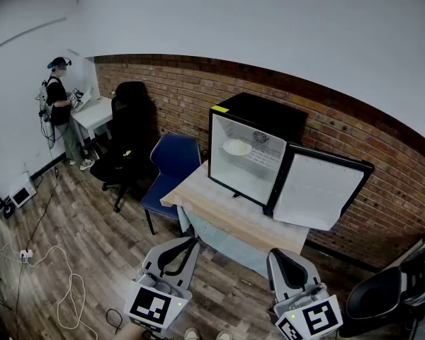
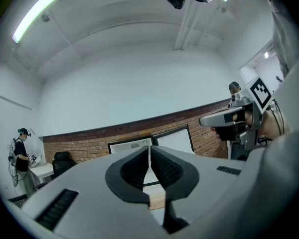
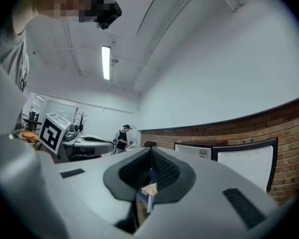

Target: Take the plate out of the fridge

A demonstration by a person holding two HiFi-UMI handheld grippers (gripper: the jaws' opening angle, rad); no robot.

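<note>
A black mini fridge [image 1: 258, 115] stands on a wooden table [image 1: 227, 214] against the brick wall, its door [image 1: 319, 188] swung open to the right. A white plate [image 1: 236, 147] lies on the upper shelf inside. Both grippers hang low in front of the table, well short of the fridge. My left gripper [image 1: 188, 241] is shut with nothing in it, and so is my right gripper [image 1: 278, 255]. In the left gripper view the shut jaws [image 2: 149, 151] point at the fridge [image 2: 132, 145]. The right gripper view shows shut jaws [image 3: 150, 153] with the fridge door [image 3: 249, 162] beyond.
A blue chair [image 1: 176, 163] stands at the table's left end, a black office chair [image 1: 127, 129] behind it. A person [image 1: 57, 98] works at a white desk [image 1: 92, 113] far left. Cables [image 1: 64, 282] lie on the wood floor. Another black chair [image 1: 382, 289] sits at the lower right.
</note>
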